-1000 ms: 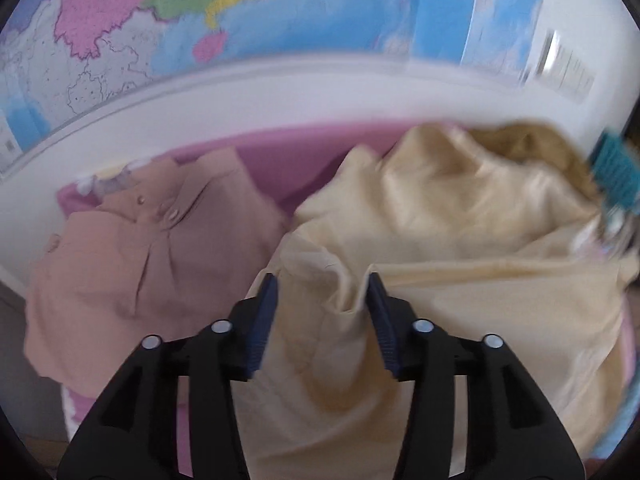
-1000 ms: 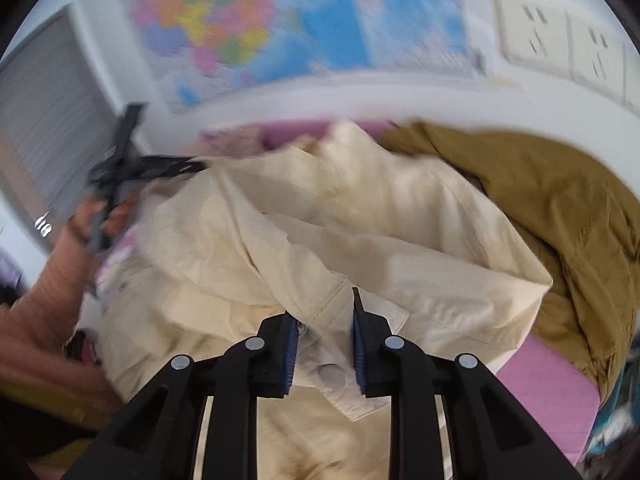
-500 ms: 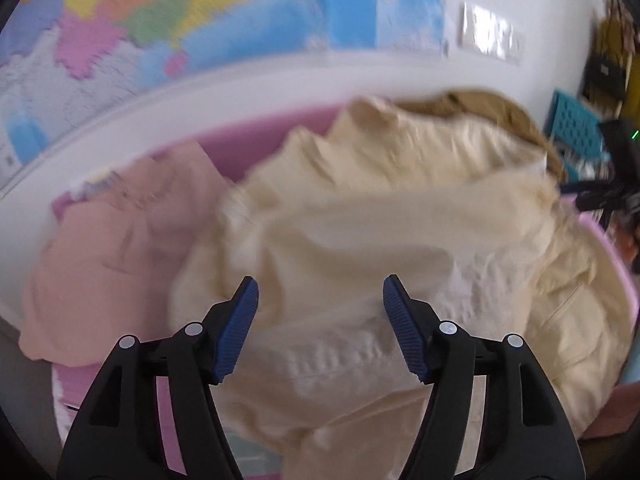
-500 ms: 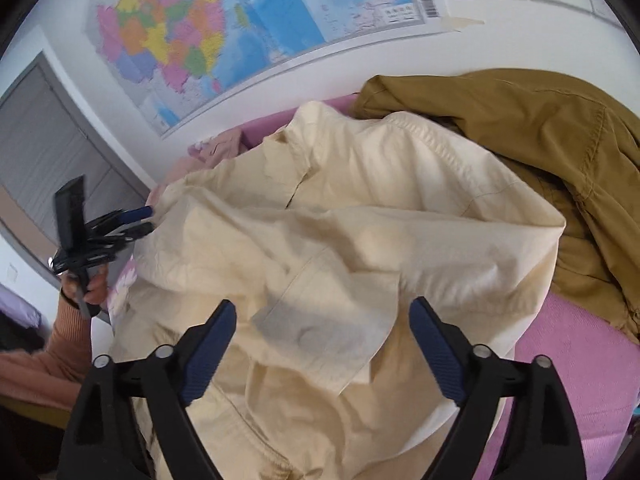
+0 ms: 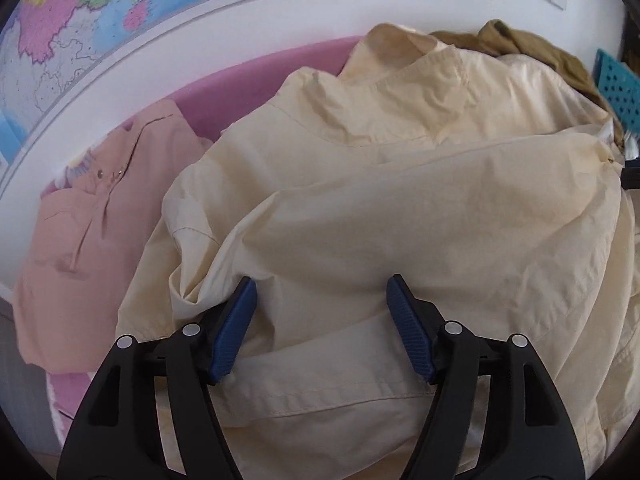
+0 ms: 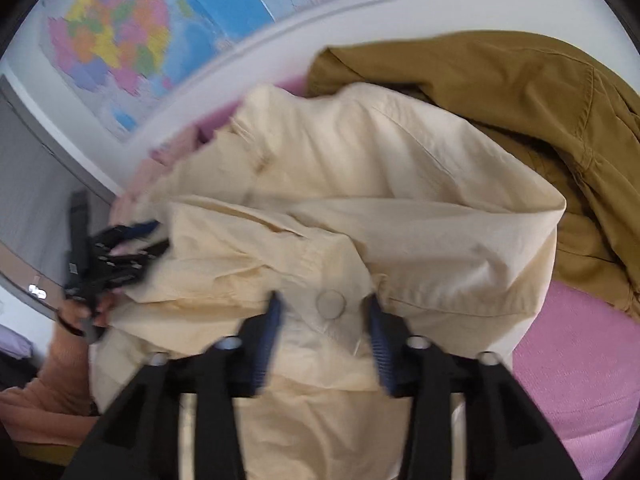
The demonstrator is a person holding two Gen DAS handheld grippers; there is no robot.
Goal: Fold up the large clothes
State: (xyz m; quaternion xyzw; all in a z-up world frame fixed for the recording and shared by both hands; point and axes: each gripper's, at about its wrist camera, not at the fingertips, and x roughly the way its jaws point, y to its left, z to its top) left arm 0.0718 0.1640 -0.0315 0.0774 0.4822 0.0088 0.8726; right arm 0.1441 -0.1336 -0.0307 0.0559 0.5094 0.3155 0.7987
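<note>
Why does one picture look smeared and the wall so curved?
Right wrist view: motion blur smears the right gripper, the map and the left gripper; the cream jacket is soft. Left wrist view: sharp, left gripper crisp. Both: the fisheye lens bends the wall and darkens the corners.

Your cream jacket (image 5: pixel 400 208) lies heaped and rumpled, partly folded over itself, collar end (image 5: pixel 396 44) toward the wall. A round button (image 6: pixel 330 304) shows on a flap near you. To its left lies a peach-pink garment (image 5: pixel 92 232), roughly flat, snaps visible. Behind and to its right, a mustard-brown jacket (image 6: pixel 500 120) sits crumpled, touching the cream one.
</note>
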